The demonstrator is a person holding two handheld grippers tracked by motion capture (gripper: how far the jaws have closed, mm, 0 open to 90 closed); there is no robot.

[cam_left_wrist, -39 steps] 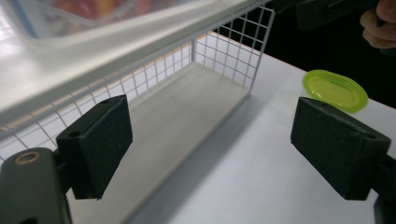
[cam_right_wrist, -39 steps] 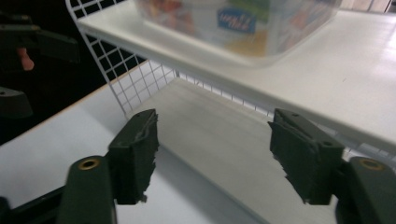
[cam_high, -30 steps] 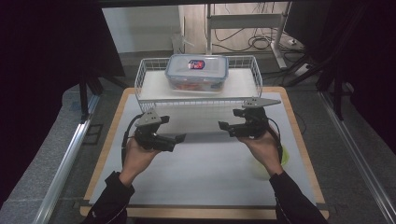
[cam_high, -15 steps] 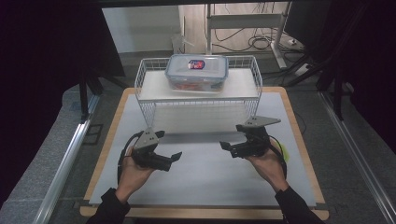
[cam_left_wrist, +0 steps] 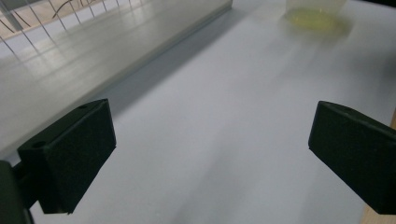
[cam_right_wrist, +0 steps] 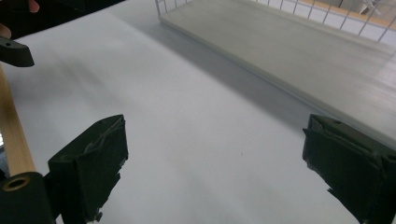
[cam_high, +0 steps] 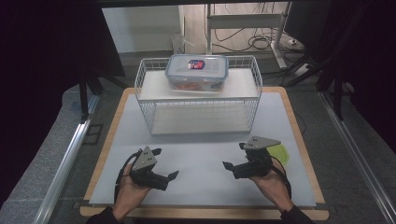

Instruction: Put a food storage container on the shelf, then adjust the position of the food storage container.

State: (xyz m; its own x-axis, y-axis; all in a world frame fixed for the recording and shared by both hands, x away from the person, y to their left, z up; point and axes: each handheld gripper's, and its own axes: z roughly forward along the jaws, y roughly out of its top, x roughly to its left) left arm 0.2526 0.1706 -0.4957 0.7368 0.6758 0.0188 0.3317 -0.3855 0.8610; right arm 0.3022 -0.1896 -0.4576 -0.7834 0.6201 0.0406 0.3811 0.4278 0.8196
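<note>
My left gripper (cam_high: 169, 178) is held low over the white mat (cam_high: 201, 154) at the front left, jaws wide apart with nothing between them. In its own view the left gripper (cam_left_wrist: 210, 149) frames bare mat. At the front right my right gripper (cam_high: 229, 168) is open and empty too, pointing left toward the other one. The right gripper (cam_right_wrist: 215, 168) looks across the mat at the rack's lower shelf (cam_right_wrist: 299, 51). A clear food container with a blue-rimmed lid (cam_high: 197, 71) sits on top of the white wire rack (cam_high: 198, 95).
A yellow-green round piece (cam_high: 280, 152) lies on the mat beside my right hand; that round piece (cam_left_wrist: 317, 16) also appears far off in the left gripper view. The wooden table edge (cam_high: 299, 140) frames the mat. A metal rail (cam_high: 65, 163) runs along the left.
Both grippers have drawn back from just in front of the rack toward the table's front edge and moved a little apart. Their jaws stay open and the container has not moved.
</note>
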